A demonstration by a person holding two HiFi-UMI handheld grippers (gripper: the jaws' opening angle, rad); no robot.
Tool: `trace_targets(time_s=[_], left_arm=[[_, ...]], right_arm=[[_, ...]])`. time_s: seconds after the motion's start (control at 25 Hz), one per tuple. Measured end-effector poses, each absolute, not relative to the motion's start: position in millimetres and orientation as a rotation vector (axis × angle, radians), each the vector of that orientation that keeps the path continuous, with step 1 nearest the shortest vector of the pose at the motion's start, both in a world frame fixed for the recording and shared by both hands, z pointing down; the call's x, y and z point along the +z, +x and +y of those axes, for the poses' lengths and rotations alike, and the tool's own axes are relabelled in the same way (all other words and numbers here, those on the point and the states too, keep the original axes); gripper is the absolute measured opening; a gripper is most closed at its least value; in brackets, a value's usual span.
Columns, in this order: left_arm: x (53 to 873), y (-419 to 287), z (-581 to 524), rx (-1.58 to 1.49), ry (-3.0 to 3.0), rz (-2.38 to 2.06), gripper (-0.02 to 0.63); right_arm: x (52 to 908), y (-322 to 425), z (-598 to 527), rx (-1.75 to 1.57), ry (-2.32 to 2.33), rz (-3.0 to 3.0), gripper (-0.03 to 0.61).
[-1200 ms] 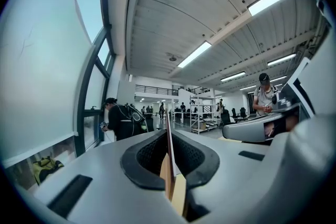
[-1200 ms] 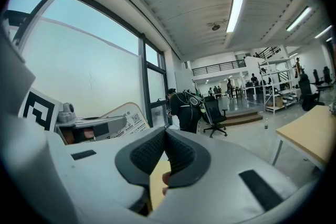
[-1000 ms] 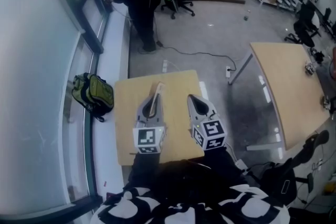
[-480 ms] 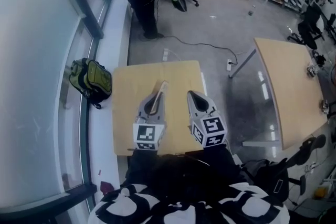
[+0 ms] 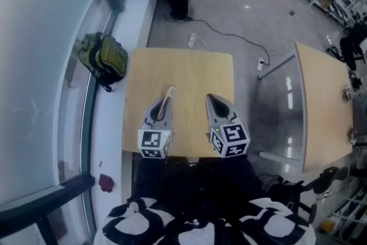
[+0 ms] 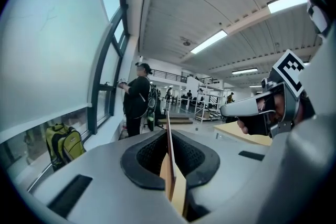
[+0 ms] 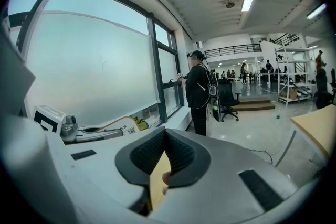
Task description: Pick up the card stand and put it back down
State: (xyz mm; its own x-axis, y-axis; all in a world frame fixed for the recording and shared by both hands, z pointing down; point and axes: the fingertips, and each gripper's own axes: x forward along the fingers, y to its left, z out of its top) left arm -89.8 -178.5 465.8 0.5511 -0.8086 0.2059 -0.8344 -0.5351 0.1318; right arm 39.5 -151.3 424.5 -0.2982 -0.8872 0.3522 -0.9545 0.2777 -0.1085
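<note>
Both grippers have sunk closer to the tabletop than a second ago. Jaws of the left gripper (image 5: 161, 107) pinch the thin, flat, tan card stand (image 6: 168, 176) edge-on, its front end jutting past the tips over the light wooden square table (image 5: 189, 66); whether it touches the wood is unclear. Just beside it, the right gripper (image 7: 165, 132) has its jaws pressed together on nothing. A green backpack (image 5: 106, 57) lies on the window ledge, and a person in black (image 7: 199, 93) stands beyond the table.
</note>
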Motion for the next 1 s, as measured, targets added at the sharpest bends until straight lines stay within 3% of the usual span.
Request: trace_targets(time_s=[0.48, 1.0], left_arm=[[561, -217, -184, 0.503, 2.359, -1.608, 0.018], [579, -287, -216, 0.766, 2.577, -1.425, 0.018]], right_arm=[[484, -22, -159, 0.592, 1.430, -2.346, 0.020], [513, -27, -178, 0.739, 1.316, -2.367, 0.020]])
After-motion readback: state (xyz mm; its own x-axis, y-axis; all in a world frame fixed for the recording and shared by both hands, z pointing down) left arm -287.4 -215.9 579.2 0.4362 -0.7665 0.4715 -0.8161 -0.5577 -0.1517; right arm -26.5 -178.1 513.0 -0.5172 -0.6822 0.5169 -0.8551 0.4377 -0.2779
